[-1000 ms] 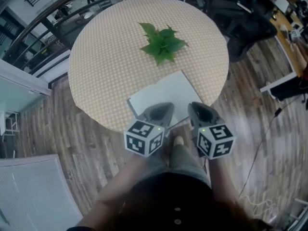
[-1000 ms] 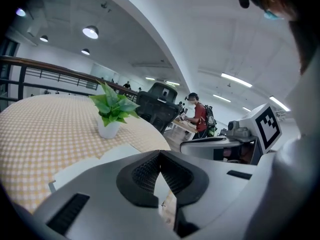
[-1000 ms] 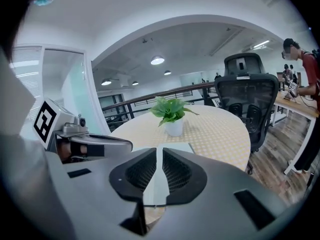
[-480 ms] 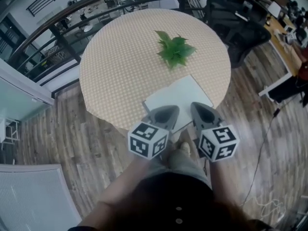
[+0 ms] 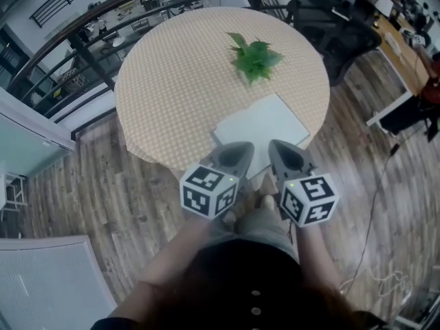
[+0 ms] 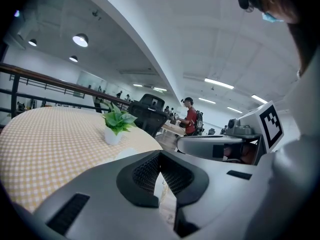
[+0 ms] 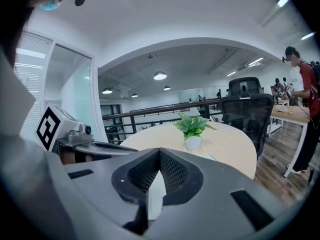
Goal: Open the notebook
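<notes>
With your left gripper (image 5: 247,146) and right gripper (image 5: 273,146) both closed and empty short of the notebook (image 5: 261,124), part one before reaching its cover edge.

Grey two-jaw left gripper (image 5: 234,155): the jaws were closed tip to tip on black ribbed pads (image 6: 147,171), with nothing between them. It pointed forward and slightly down.

Grey two-jaw right gripper (image 5: 280,154): the jaws were closed and empty. It lay just beside the left, nearly parallel.

Black-and-white marker cubes (image 5: 208,191): one sat at the rear of each.

Forearms (image 5: 168,263): both reached forward from the torso.
</notes>
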Demonstrator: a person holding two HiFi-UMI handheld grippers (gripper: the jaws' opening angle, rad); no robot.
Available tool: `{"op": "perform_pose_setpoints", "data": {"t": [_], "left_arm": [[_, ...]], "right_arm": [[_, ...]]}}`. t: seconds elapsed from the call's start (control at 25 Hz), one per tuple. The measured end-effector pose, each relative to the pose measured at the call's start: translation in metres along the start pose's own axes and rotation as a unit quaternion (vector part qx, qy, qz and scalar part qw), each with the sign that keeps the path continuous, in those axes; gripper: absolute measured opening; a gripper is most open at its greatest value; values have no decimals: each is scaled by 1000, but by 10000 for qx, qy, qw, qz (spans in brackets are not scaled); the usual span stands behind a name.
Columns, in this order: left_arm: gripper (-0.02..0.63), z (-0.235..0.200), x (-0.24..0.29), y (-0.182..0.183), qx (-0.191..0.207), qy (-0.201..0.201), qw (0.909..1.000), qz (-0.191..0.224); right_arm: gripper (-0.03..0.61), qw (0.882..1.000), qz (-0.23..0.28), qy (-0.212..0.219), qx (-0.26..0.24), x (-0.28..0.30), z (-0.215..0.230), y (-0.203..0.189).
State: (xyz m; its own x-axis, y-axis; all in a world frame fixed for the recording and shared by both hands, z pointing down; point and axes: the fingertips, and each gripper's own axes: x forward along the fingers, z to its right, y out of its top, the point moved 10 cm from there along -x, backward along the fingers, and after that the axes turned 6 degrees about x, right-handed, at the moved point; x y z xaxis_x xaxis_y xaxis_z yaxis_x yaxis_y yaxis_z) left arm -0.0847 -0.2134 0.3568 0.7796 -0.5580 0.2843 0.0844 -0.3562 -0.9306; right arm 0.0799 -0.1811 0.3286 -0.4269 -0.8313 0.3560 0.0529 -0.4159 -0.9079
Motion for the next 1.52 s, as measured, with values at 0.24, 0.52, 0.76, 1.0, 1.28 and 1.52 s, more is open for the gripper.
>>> {"op": "perform_pose_setpoints", "data": {"t": [0.24,0.52,0.76,1.0,1.28,1.52], "left_arm": [[9,9,0,-9,-80,-7,10000,-3],[9,16,5,-11,-188,159,9996,-152],[9,22,12,-10,-272,245,9992,-185],[9,28,19,-12,-383,295,9987,-176],[9,26,16,-18,-497,420,9976,-233],[9,24,17,-18,-483,402,9977,-254]], "right_arm": [[11,9999,-139,21,30,-3,-4,-7],[11,9993,-353,149,34,-1,5,-11],[11,9983,-423,395,52,-1,12,-5],[11,9974,-518,496,44,-3,21,-4],[11,9960,-611,652,38,-1,21,-6],[11,9958,-635,665,39,1,23,-7]]}}
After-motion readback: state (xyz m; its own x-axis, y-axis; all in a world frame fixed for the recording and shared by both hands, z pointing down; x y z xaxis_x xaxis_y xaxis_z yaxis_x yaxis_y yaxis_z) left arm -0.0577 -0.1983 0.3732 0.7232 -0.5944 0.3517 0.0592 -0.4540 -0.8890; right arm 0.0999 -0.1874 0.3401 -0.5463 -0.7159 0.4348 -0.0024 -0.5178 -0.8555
